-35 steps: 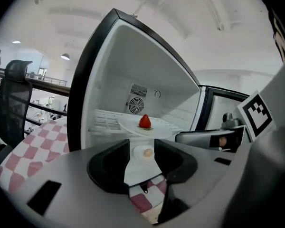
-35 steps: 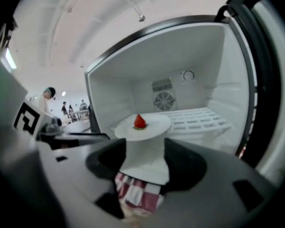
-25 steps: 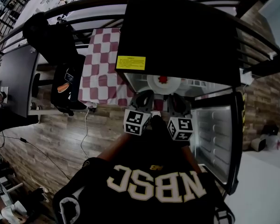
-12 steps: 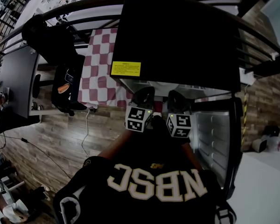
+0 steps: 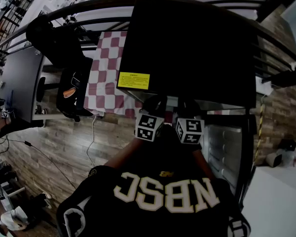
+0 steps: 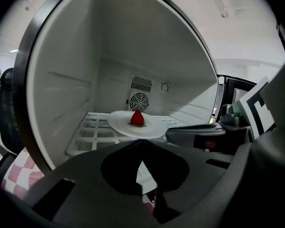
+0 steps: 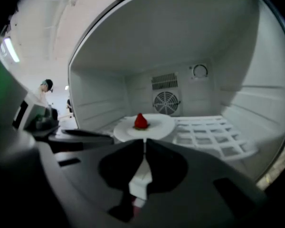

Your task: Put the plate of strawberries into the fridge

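From the head view, the far left was a dark heap on a chair (image 5: 64, 58), too dim to say what it was. Next to it lay a red-and-white checked cloth (image 5: 106, 73), cut off on its right by the fridge (image 5: 187, 43). And there was the trouble: the fridge's black top, yellow label (image 5: 134, 80) at its front edge, hid the whole inside from above. No plate showed from up there, and no jaw tips, only the two marker cubes poking out below the edge. The open door (image 5: 227, 147) hung at the right, its shelves dim.

The gripper views told the rest. The left gripper (image 6: 141, 140) had its jaws pressed together with nothing between them. Beyond them the white plate (image 6: 152, 127) lay flat on the wire shelf (image 6: 92, 134) inside the fridge, near the rear fan vent (image 6: 138, 101), well apart from both grippers. The right gripper's dark body covered the plate's right edge there.

One strawberry (image 6: 137, 118) showed at the plate's middle, standing on its broad end, long axis upright, tip to the ceiling. It was too small to make out any leaves.

The right gripper (image 7: 144, 141) was closed as well, tips meeting on nothing. In its own view the left gripper's body cut across the lower left, just beside the plate's rim.
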Demonstrator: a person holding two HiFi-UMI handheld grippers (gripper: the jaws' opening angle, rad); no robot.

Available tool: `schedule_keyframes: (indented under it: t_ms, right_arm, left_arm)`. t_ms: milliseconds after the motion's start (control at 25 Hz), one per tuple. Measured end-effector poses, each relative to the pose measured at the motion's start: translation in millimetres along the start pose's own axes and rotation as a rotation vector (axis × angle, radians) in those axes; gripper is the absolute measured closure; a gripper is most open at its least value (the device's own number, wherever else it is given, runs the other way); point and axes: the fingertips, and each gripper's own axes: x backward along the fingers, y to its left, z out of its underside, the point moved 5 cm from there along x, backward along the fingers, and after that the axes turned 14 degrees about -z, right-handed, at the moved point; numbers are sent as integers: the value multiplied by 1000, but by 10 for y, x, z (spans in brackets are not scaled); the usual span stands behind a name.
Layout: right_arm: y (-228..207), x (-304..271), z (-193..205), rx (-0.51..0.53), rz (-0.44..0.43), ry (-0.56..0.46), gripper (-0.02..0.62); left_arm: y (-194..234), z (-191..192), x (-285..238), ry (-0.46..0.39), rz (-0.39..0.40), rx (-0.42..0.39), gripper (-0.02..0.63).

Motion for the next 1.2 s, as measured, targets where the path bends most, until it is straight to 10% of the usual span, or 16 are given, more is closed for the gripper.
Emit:
schedule_keyframes:
  t_ms: [1200]
  right_arm:
    - [600,630,-167,52,76,-205,575]
  left_arm:
    - [35,-242,701,-204,100,34,589]
